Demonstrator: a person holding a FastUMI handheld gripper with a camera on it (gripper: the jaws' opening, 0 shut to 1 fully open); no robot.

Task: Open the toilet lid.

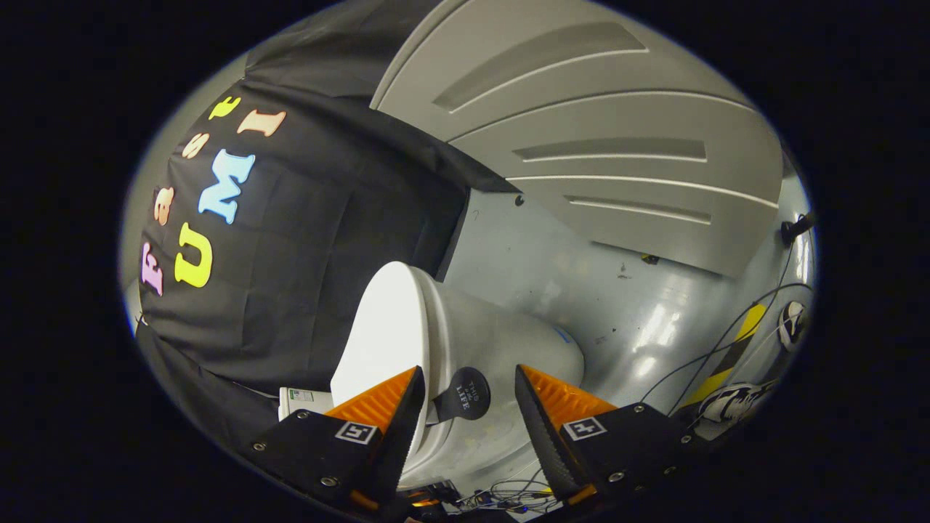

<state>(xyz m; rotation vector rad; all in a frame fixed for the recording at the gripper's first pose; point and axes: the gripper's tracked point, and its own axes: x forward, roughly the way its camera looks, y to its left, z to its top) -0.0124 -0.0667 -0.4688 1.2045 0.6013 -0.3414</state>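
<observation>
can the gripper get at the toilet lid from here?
Probably yes. The gripper is open, and the white toilet lid's edge sits just ahead of its fingers with nothing between.

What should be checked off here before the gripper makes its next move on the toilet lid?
1. Gripper fingers apart: ok, open with a wide gap.
2. Toilet lid within reach: ok, its edge lies at the left finger, the toilet body between and beyond the fingers.
3. Fingers pressing on the lid: not ok, no grip shows.
4. Lid position, raised or closed: cannot tell from this tilted view.
5. Round black tab between the fingers: ok, free and untouched.
6. Cables on the floor: ok, well off to the side of the toilet.
</observation>
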